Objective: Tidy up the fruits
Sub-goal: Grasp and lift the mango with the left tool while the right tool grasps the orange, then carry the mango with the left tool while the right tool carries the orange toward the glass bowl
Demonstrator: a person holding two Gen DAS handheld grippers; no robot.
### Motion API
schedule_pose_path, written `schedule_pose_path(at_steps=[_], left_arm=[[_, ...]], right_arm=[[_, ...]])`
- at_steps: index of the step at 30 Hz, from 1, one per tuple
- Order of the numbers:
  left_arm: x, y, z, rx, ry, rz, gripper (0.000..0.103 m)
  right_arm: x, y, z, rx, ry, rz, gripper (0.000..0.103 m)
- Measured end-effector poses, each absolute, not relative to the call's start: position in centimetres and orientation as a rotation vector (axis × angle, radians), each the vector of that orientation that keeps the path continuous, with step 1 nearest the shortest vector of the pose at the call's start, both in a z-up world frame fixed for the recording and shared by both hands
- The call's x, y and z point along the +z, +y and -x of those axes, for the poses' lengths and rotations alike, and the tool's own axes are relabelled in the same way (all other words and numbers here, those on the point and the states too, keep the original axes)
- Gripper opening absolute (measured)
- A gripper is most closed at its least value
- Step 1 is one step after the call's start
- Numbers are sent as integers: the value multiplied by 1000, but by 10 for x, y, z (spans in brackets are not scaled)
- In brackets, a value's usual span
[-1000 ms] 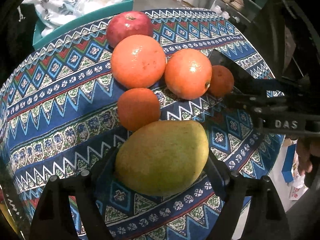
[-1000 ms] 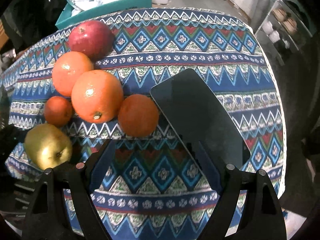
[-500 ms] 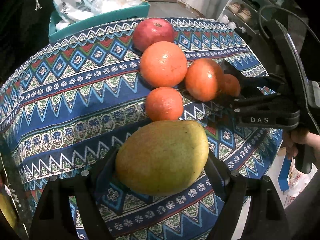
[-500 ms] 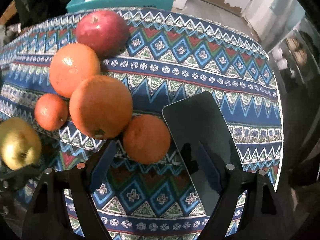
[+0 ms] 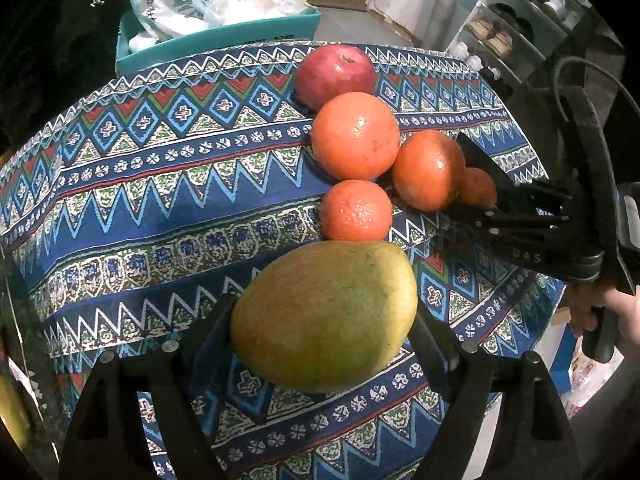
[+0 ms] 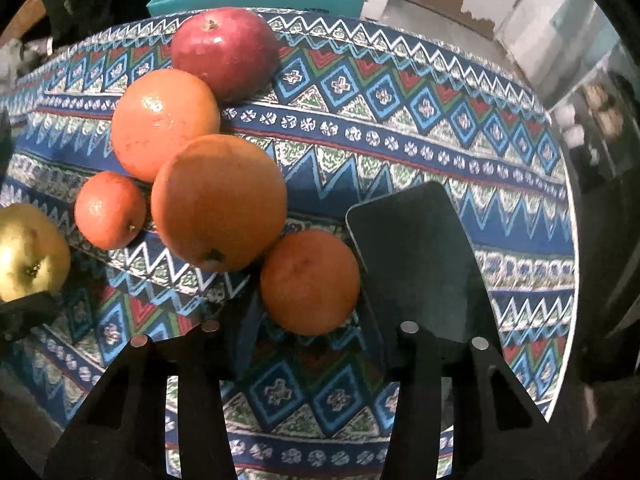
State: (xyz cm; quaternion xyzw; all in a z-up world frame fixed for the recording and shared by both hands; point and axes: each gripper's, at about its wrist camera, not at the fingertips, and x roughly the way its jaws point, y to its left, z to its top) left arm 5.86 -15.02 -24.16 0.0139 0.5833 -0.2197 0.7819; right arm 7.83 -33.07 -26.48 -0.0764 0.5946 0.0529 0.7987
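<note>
We have the mango clamped in the left tool, fingers pressed on both its sides, low over the near part of the surface, just behind the small orange. Whether the mango rests on the cloth or hangs just above it, we cannot tell.

Right tool is apart, fingers either side of the nearest small orange; contact not clear, so we judge it a grasp about to close, not yet made.

Step in hand, as we read it: grouping fruit, mango being carried or placed, small orange next to be picked. Next move calls for closing the right tool squarely, without nudging the big orange touching it.

The phone lies just beside that orange on the right, so the right finger has little room. Apple and the other big orange sit further back, in a touching line.

Open room: bare cloth left of the fruit line in the left view, and the far right of the surface. The surface edge is close on the near and right sides; round fruit may roll off.
</note>
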Motion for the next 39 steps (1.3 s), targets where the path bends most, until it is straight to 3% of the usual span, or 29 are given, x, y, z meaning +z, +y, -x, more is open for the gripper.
schedule_pose_path(at_steps=[21,39], left_arm=[[-208,-123,-47,-469,1201,3,84],[-123,-83,-36,-424,1045,42,84]], right_arm=[[-189,-330,-45,137,1122,-19,44],[-112,-307,-34,208,929,-62,44]])
